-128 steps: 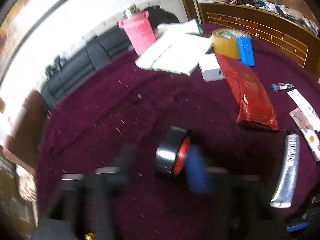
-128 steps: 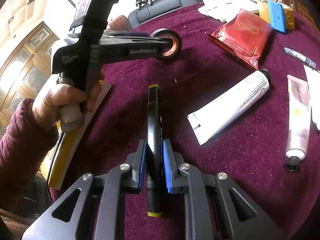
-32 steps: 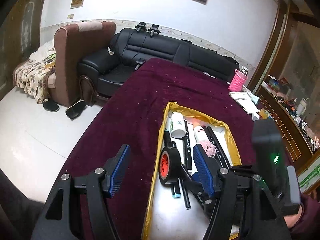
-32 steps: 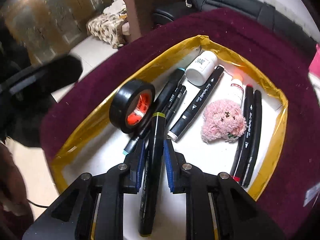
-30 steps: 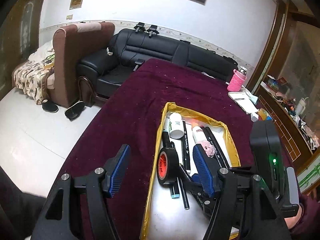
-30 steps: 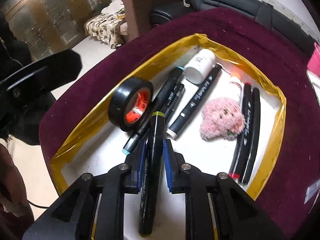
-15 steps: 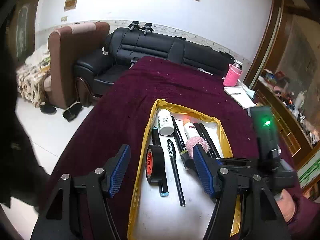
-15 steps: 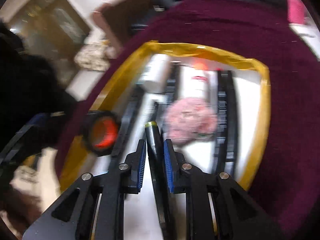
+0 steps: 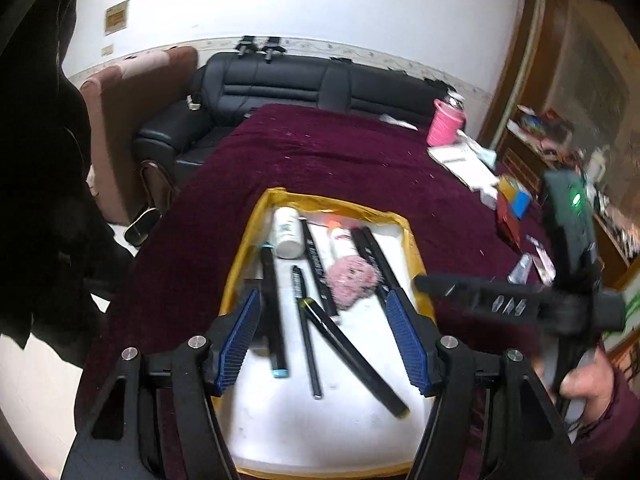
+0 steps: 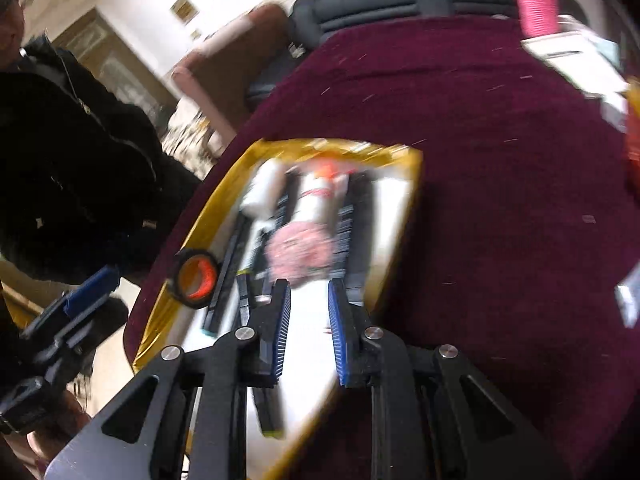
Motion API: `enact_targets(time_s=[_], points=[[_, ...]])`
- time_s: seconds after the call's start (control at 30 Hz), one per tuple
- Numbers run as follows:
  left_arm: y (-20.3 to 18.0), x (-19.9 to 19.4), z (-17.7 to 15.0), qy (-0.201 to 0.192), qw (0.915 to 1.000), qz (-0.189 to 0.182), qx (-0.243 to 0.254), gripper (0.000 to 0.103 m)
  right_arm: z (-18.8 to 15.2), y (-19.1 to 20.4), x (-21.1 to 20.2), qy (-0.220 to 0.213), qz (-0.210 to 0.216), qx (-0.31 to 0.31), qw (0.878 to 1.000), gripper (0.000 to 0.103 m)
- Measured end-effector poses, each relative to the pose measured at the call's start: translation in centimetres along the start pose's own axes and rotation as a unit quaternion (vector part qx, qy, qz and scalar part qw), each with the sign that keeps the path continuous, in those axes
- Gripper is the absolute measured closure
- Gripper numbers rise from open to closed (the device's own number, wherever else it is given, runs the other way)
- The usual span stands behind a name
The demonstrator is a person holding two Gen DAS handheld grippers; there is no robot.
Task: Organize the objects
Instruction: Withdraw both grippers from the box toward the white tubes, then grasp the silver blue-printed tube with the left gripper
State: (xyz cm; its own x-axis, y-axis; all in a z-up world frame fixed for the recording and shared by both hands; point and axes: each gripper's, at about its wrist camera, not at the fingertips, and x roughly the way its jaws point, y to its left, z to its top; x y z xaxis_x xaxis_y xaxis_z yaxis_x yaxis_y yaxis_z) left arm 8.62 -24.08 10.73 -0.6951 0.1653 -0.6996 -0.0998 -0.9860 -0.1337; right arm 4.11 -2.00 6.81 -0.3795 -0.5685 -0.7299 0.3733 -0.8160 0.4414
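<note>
A yellow-rimmed tray [image 9: 416,248] with a white floor lies on the maroon cloth. It holds several black markers, a pink plush [image 9: 352,278], a white bottle [image 9: 287,232] and a black tape roll [image 10: 196,278] standing at its left rim. The yellow-capped marker [image 9: 352,356] lies loose and slanted on the tray floor. My left gripper [image 9: 323,298] hovers over the tray, its jaws opening, nothing gripped. My right gripper [image 10: 308,285] hangs over the tray's right side. Its pads stand a little apart, with only tray floor showing between them.
A hand [image 9: 588,384] carries the right gripper at the tray's right. A pink cup [image 9: 446,122], papers [image 9: 464,164] and a red pack [image 9: 508,220] sit at the table's far right. Beyond are a black sofa [image 9: 300,80] and a brown armchair [image 9: 132,120]. A person in a dark coat [image 10: 72,160] stands at the left.
The right gripper has let go of the yellow-capped marker, which now lies in the tray, and has swung off to the right. The left gripper has drawn back from the tape roll.
</note>
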Motion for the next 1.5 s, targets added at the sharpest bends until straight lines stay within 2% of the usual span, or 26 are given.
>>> enact_targets(time_s=[0.17, 0.27, 0.43, 0.57, 0.7, 0.87, 0.93, 1.1, 1.33, 1.5], points=[[-4.2, 0.2, 0.1, 0.014, 0.9990, -0.011, 0.040, 0.039, -0.6, -5.3, -5.9, -0.050, -0.043, 0.018, 0.998, 0.084], [-7.1, 0.2, 0.1, 0.017, 0.9975, -0.026, 0.064, 0.039, -0.8, -9.2, -8.7, -0.078, -0.086, 0.044, 0.992, 0.077], [-12.2, 1.4, 0.4, 0.034, 0.9929, -0.063, 0.095, 0.039, -2.6, -17.2, -13.0, -0.113, -0.144, 0.122, 0.976, 0.075], [-16.1, 2.5, 0.5, 0.052, 0.9877, -0.080, 0.124, 0.039, -4.6, -21.7, -15.9, -0.123, -0.167, 0.173, 0.963, 0.075], [-20.1, 3.5, 0.9, 0.066, 0.9823, -0.102, 0.143, 0.039, -5.3, -24.0, -17.2, -0.128, -0.170, 0.191, 0.958, 0.075], [-25.8, 6.1, 1.1, 0.076, 0.9745, -0.120, 0.174, 0.039, -4.0, -24.6, -16.0, -0.134, -0.157, 0.178, 0.962, 0.075], [-27.6, 7.6, 0.9, 0.085, 0.9709, -0.117, 0.191, 0.040, -3.3, -24.9, -15.2, -0.138, -0.153, 0.171, 0.964, 0.075], [-31.1, 12.0, 0.5, 0.110, 0.9624, -0.098, 0.228, 0.040, -2.5, -26.5, -14.8, -0.169, -0.168, 0.165, 0.957, 0.075], [-33.7, 16.1, 1.3, 0.084, 0.9535, -0.087, 0.276, 0.040, -4.4, -30.5, -16.1, -0.208, -0.144, 0.199, 0.947, 0.075], [-35.7, 19.3, 1.2, 0.084, 0.9442, -0.075, 0.310, 0.040, -4.9, -33.2, -14.9, -0.177, -0.096, 0.255, 0.946, 0.075]])
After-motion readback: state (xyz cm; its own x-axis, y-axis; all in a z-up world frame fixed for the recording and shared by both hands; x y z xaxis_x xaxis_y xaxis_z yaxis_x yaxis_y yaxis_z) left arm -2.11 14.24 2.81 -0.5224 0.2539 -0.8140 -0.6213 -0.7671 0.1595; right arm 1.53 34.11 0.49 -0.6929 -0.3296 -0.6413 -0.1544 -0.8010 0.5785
